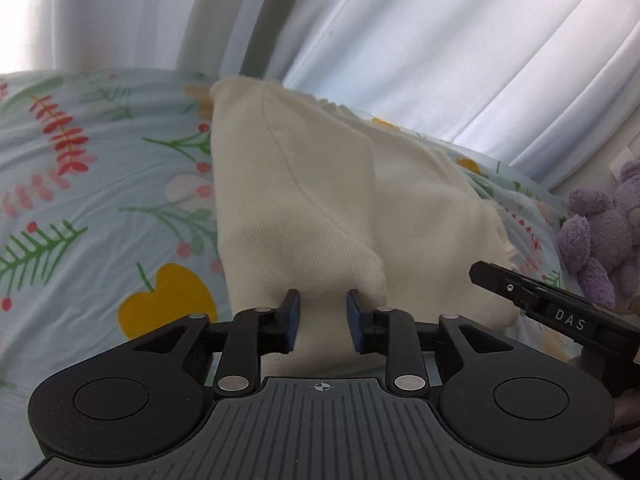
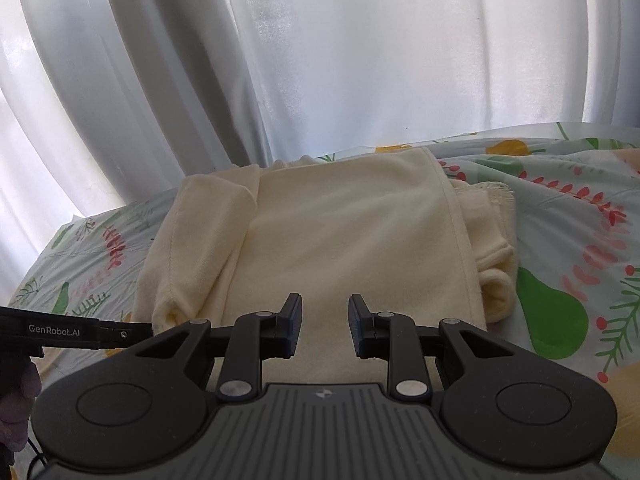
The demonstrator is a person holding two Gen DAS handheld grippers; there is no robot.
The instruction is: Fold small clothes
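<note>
My left gripper (image 1: 323,322) sits low at the near edge of the garment (image 1: 320,208), jaws parted with cream cloth showing in the gap between them. Neither pad is pressing the fabric that I can see, so it has hold of nothing. My right gripper (image 2: 325,326) is the same: jaws apart, hovering over the near hem, empty.

The garment (image 2: 340,240) lies on the sheet (image 2: 580,208), toward 12 o'clock from both tools, its sides already turned in: a folded flap at 10 o'clock in the right view, a rolled cuff (image 2: 496,292) poking out at about 2 o'clock. In the left view the right gripper (image 1: 560,312) comes in at 3 o'clock; in the right view the left gripper (image 2: 80,332) shows at 9 o'clock. So I judge the two are side by side along the near hem.

The step in hand, I think, is pinching that hem at both corners and carrying it toward 12 o'clock to halve the piece. To do it well I'd go low enough to catch every layer, close both sides evenly, lift together, and lay the hem square on the far edge. That loose cuff could drag out; I'd tuck it first. The plush (image 1: 600,232) at 3 o'clock is well clear.
</note>
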